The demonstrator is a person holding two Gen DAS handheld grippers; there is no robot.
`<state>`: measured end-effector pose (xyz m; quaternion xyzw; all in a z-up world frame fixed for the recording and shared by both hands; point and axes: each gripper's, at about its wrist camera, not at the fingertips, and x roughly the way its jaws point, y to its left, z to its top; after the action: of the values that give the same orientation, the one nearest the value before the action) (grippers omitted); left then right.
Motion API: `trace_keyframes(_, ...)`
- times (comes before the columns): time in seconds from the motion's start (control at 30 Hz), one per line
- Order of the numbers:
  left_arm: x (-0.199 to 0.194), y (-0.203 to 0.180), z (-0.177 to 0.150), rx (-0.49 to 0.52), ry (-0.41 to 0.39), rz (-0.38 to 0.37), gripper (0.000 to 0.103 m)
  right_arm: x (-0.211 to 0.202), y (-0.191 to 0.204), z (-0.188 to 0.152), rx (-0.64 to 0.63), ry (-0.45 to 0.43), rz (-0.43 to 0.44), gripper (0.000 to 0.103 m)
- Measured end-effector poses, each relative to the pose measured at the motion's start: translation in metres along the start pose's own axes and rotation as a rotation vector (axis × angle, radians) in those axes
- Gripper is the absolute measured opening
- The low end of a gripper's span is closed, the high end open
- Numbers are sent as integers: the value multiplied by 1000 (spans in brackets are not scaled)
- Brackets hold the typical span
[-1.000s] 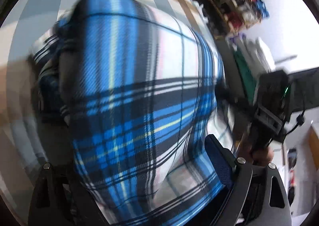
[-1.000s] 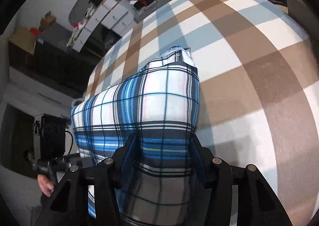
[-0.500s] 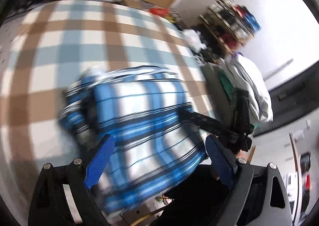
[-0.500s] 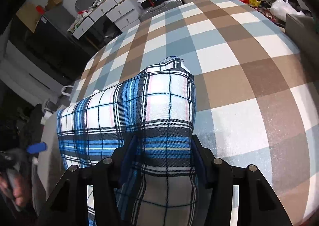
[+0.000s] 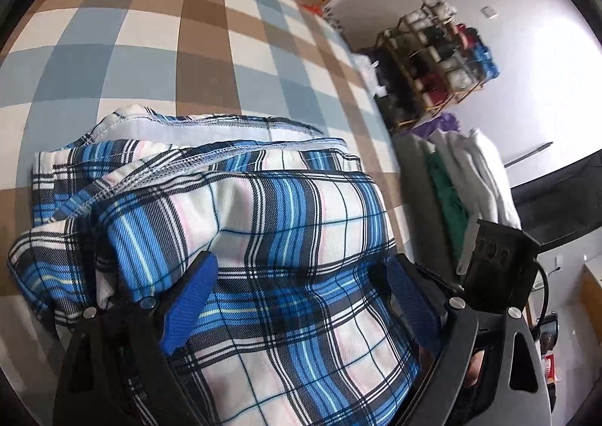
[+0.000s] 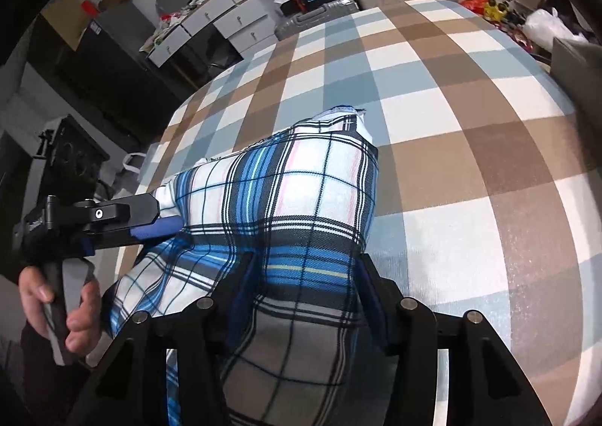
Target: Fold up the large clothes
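Straddling folded plaid garment (image 5: 286, 222): left claw (image 5: 301, 275), right claw (image 6: 304, 268) on checked cover (image 6: 470, 132).

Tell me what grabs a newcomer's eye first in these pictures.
The blue plaid garment dominates, bunched in folds at the near edge of the brown-and-blue checked bedspread. The right hand-held gripper has its fingers on either side of the cloth, while the left hand-held gripper straddles it with jaws apart.

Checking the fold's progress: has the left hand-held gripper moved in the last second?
Yes. In the right wrist view the left hand-held gripper has swung in from the left edge onto the plaid garment, toward the checked bedcover.
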<state>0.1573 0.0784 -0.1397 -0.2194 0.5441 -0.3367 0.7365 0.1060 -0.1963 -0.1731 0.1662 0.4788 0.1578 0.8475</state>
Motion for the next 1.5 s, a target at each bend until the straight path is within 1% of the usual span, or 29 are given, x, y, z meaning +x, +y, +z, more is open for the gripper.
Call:
trace_keyframes(0.07, -8, 6, -2, -23, -27, -39, 88, -9, -1, 1, 6, -35, -6, 46)
trace_keyframes(0.1, -14, 4, -4, -31, -36, -55, 88, -23, 1, 2, -2, -102, -23, 41)
trace_keyframes(0.13, -17, 9, -5, -43, -44, -80, 88, -32, 3, 4, -13, -146, -24, 41)
trace_keyframes(0.17, -15, 10, -5, -54, -47, -98, 88, -41, 6, 6, -22, -183, -14, 41)
trace_keyframes(0.2, -17, 11, -5, -61, -46, -109, 88, -47, 13, 10, -37, -213, 21, 41)
trace_keyframes(0.23, -12, 9, -1, -71, -46, -118, 88, -46, 19, 14, -49, -204, 48, 39)
trace_keyframes(0.27, -7, 6, 4, -89, -49, -135, 88, -36, 29, 22, -76, -154, 84, 36)
trace_keyframes(0.3, -7, 8, 4, -96, -52, -146, 88, -29, 36, 26, -96, -117, 95, 28)
trace_keyframes(0.33, -7, 8, 4, -101, -55, -158, 88, -12, 50, 36, -144, -55, 79, 26)
trace_keyframes(0.4, -6, 9, 4, -113, -53, -175, 88, 11, 64, 48, -202, -1, 4, 26)
trace_keyframes(0.43, -7, 8, 5, -116, -42, -169, 88, 28, 69, 54, -223, 42, -46, 26)
trace_keyframes(0.5, -15, 10, 7, -174, -71, -168, 88, 65, 66, 63, -206, 158, -115, 26)
trace_keyframes(0.57, -25, 11, 8, -226, -112, -188, 88, 70, 63, 66, -196, 161, -108, 25)
trace_keyframes(0.63, -26, 7, 9, -213, -117, -189, 88, 68, 64, 67, -184, 181, -115, 25)
trace_keyframes(0.67, -23, 3, 10, -192, -109, -170, 88, 64, 64, 67, -176, 181, -113, 25)
trace_keyframes(0.73, -14, 1, 13, -170, -86, -126, 88, 42, 60, 66, -150, 141, -81, 24)
trace_keyframes(0.8, -9, 5, 14, -181, -83, -117, 88, 18, 58, 59, -129, 111, -56, 28)
trace_keyframes(0.83, -9, 8, 15, -193, -87, -125, 88, 4, 58, 51, -135, 109, -47, 28)
trace_keyframes(0.97, -15, 18, 15, -260, -98, -173, 88, -18, 70, 27, -178, 150, 12, 28)
trace_keyframes(1.03, -22, 15, 14, -268, -108, -196, 88, -9, 72, 7, -187, 210, 0, 28)
trace_keyframes(1.1, -25, 7, 16, -245, -102, -278, 88, 17, 64, -12, -179, 258, -38, 28)
trace_keyframes(1.13, -26, 1, 18, -216, -91, -330, 88, 25, 59, -16, -166, 240, -34, 27)
trace_keyframes(1.17, -28, -7, 22, -186, -88, -364, 88, 27, 54, -15, -144, 205, -15, 27)
trace_keyframes(1.23, -24, -10, 26, -175, -90, -328, 88, 27, 44, -14, -71, 169, 33, 27)
trace_keyframes(1.27, -16, -6, 31, -183, -79, -289, 88, 25, 40, -16, -38, 147, 55, 27)
trace_keyframes(1.3, -8, -2, 34, -175, -45, -272, 88, 24, 37, -20, -25, 115, 76, 27)
trace_keyframes(1.33, -1, 6, 37, -196, -34, -247, 88, 22, 37, -20, -31, 113, 76, 27)
trace_keyframes(1.43, 4, 19, 44, -252, -11, -263, 88, 16, 44, -22, -67, 96, 72, 27)
trace_keyframes(1.5, 2, 20, 43, -237, 1, -265, 88, 14, 48, -24, -97, 91, 65, 27)
